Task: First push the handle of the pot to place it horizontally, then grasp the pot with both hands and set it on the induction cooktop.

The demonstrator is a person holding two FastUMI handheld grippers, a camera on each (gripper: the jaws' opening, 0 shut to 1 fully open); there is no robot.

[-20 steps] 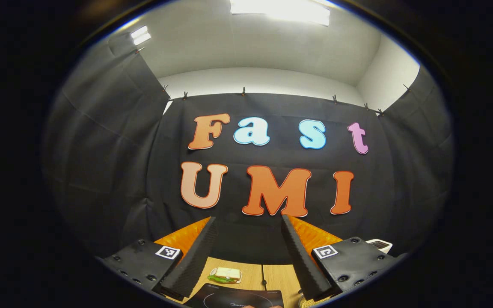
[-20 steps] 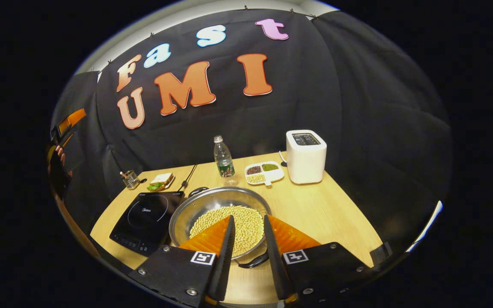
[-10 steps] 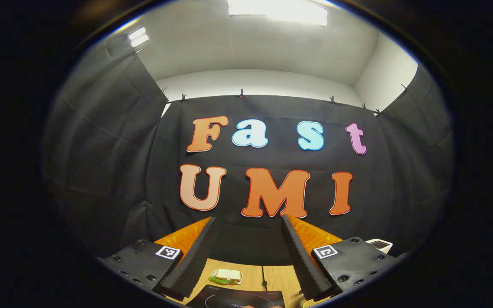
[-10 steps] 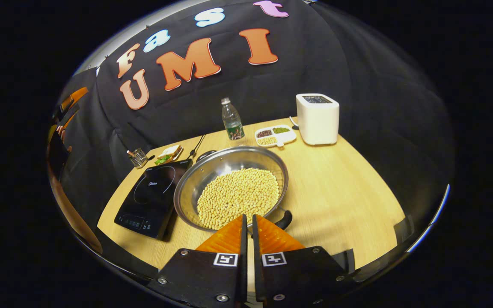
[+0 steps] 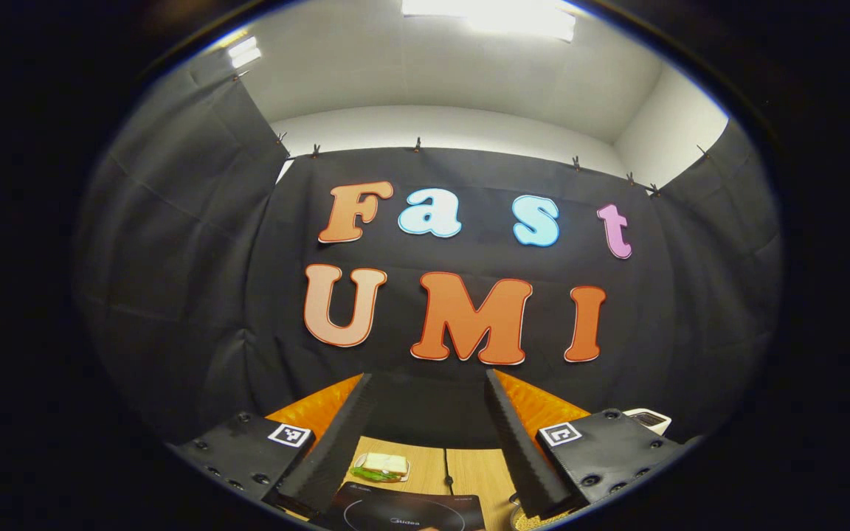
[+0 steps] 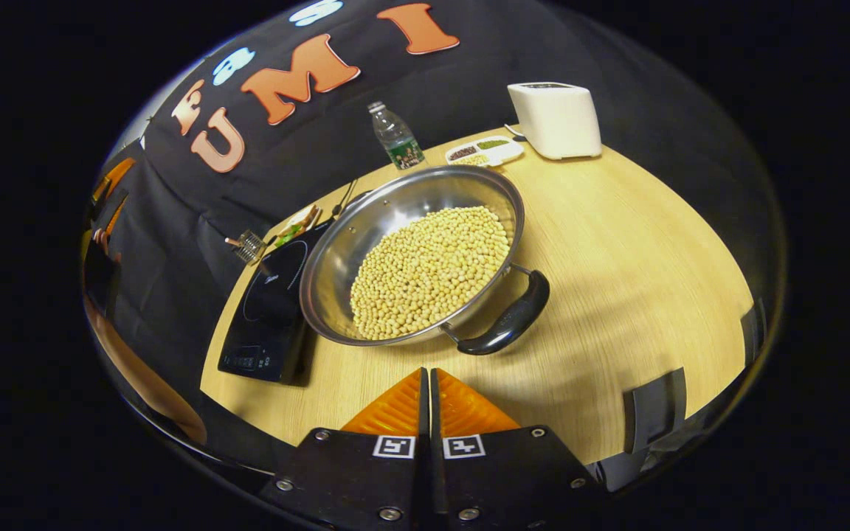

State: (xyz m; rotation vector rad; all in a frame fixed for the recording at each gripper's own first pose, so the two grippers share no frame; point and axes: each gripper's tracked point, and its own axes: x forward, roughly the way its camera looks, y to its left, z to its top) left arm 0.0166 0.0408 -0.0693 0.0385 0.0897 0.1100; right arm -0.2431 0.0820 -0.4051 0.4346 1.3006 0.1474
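Note:
A steel pot [image 6: 366,243] full of pale beans sits mid-table in the right gripper view, its black near handle [image 6: 508,323] pointing toward me and slightly right. To its left lies the black induction cooktop [image 6: 263,302]. My right gripper [image 6: 426,377] is shut with nothing between its fingers, just short of the pot's near rim and left of the handle. In the left gripper view my left gripper [image 5: 426,387] stands open, raised and aimed at the wall, with the cooktop [image 5: 403,510] low between its fingers. The left gripper [image 6: 111,214] also appears far off at the left edge.
A white toaster [image 6: 556,118], a divided dish of grains [image 6: 485,151] and a water bottle [image 6: 394,136] stand at the table's back. A sandwich on a plate [image 5: 382,466] and a small wire holder [image 6: 248,245] lie behind the cooktop. The table's near edge curves below my right gripper.
My right gripper closed from slightly open to shut and drew back off the pot, tilting down. The left gripper barely moved, tipping slightly.

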